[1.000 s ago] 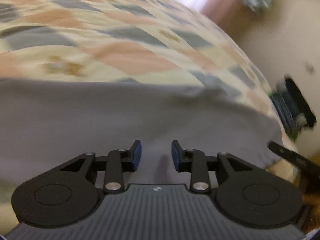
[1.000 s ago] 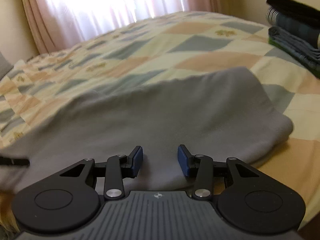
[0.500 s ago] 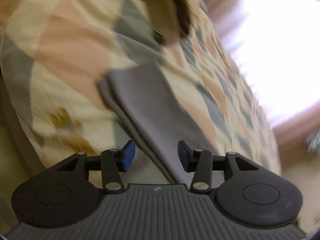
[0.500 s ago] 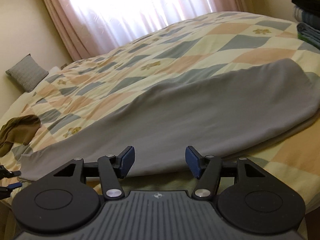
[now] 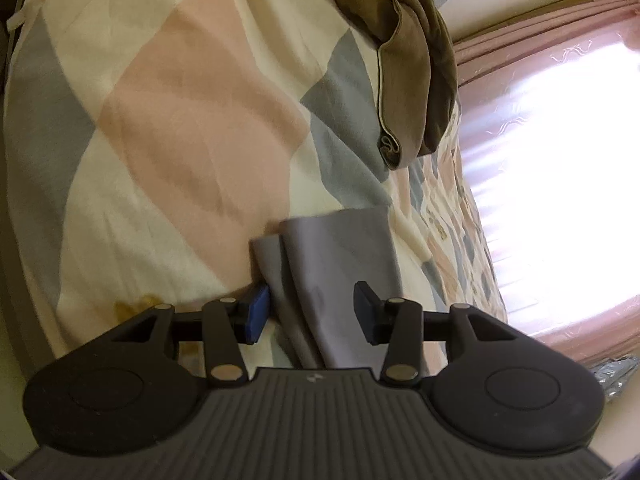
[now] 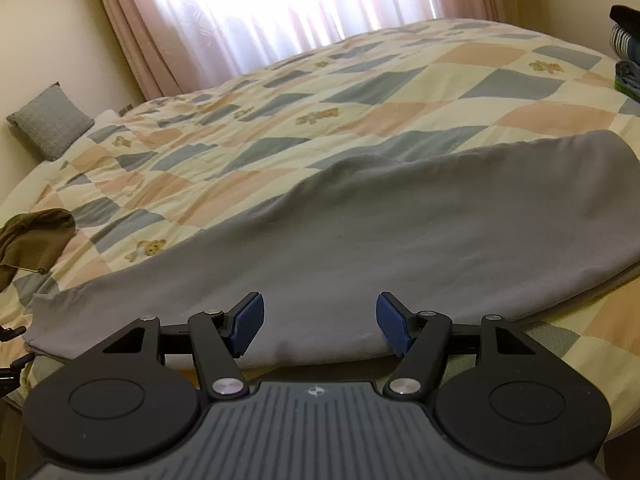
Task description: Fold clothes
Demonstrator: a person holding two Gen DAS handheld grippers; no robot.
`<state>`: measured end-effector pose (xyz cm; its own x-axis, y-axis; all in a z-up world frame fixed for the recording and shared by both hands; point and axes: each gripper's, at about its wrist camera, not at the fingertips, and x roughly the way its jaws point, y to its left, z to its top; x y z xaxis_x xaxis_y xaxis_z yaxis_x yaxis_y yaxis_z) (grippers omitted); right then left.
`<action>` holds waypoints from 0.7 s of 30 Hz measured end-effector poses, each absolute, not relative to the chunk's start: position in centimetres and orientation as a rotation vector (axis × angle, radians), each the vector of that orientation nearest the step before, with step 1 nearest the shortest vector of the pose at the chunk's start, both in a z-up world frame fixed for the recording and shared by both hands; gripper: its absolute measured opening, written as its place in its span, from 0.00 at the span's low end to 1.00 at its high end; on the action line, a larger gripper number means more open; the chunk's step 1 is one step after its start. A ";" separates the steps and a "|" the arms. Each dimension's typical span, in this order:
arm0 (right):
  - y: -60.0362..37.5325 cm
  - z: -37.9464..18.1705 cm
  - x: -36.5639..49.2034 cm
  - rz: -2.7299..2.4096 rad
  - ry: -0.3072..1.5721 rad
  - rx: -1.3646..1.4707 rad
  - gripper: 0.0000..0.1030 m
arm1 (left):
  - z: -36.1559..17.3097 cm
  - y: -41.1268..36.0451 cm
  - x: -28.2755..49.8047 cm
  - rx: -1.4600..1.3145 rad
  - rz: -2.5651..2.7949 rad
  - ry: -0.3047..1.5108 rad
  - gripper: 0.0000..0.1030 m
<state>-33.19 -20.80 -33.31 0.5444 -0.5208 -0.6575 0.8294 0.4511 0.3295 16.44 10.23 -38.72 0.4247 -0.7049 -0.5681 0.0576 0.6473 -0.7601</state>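
Both grippers open over the gray cloth.
We had left gripper straddling the gray cloth end, right gripper gaping above its near edge; cloth lay along the bed's near edge.

A patchwork quilt with little teddy bear prints covered the bed, a small grey cushion sat propped against the wall at the far left corner, and pink curtains hung over a really bright window behind it.
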 end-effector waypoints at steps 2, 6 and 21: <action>-21.1 -33.6 -33.1 -0.880 0.516 0.699 0.64 | -39.4 9.9 16.3 -0.747 -0.536 1.018 0.37; -21.5 -34.2 -33.1 -0.874 0.522 0.713 0.65 | -40.7 10.6 15.4 -0.775 -0.541 0.964 0.29; -22.3 -34.0 -38.6 -0.922 0.383 0.798 0.65 | -28.6 -6.2 -8.8 -0.029 -1.356 0.507 0.05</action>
